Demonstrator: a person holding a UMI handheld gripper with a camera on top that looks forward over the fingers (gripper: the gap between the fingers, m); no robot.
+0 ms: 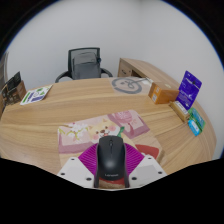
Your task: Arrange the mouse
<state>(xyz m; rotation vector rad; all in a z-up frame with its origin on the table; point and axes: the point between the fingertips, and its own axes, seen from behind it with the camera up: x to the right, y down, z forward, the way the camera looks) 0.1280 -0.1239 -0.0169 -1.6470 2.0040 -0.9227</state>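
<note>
two tongs (112,172) fingers clenched on mouse (111,156). keep level; lower squarely onto mat (100,133) on table (60,105).

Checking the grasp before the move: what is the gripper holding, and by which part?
The gripper holds the black mouse, its fingers pressing the two sides.

Curved light wooden desk (60,110) with a rounded far edge, 1 grey office chair (88,64) with black armrests just behind that far edge, plain white wall (110,25) beyond, wooden side unit (150,72) at the desk's far right corner, even soft light
</note>
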